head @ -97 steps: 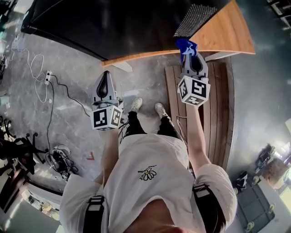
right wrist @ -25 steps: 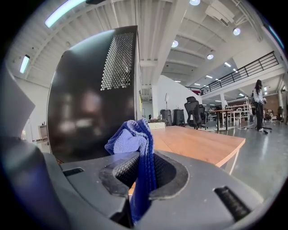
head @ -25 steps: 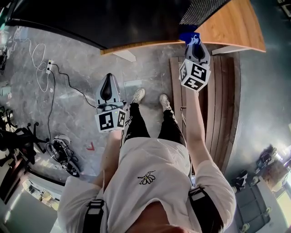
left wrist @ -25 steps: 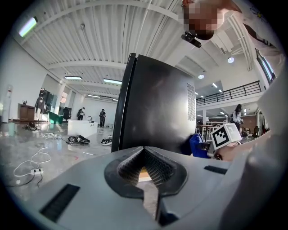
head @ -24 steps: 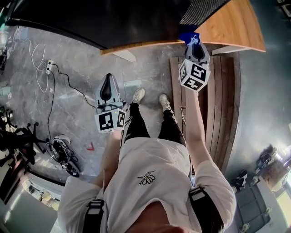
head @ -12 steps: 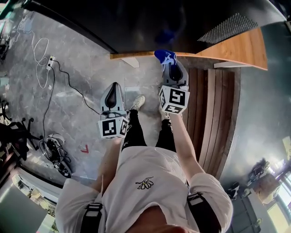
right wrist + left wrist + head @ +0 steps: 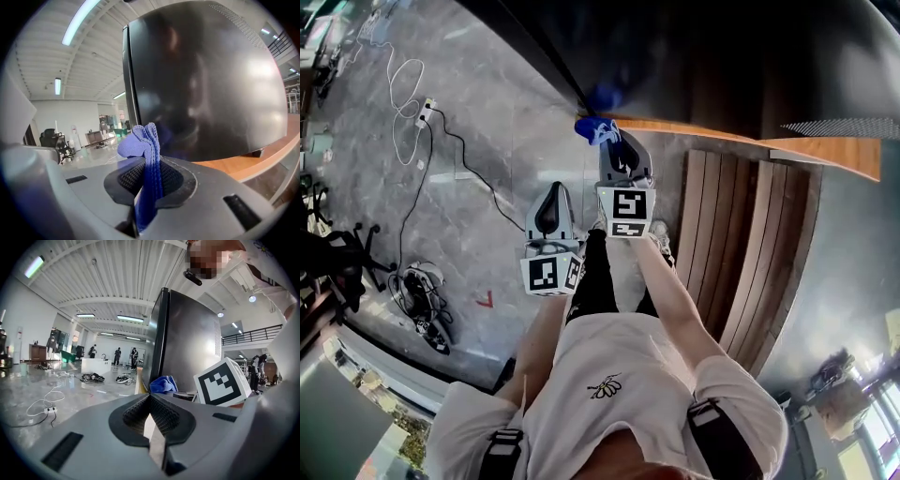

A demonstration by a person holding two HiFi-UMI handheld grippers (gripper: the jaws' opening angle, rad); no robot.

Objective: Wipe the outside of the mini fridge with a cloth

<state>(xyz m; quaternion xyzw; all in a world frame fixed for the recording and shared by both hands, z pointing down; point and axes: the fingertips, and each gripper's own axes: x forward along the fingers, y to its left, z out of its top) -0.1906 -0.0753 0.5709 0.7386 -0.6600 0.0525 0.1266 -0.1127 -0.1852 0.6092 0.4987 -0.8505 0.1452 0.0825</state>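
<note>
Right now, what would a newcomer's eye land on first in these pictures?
The bright blue cloth, pinched in the fingers of the right gripper, stands out against the glossy black mini fridge close ahead of it, near the fridge's corner. The fridge sits on a wooden platform. The left gripper hangs beside the right one, shut and empty.
</note>
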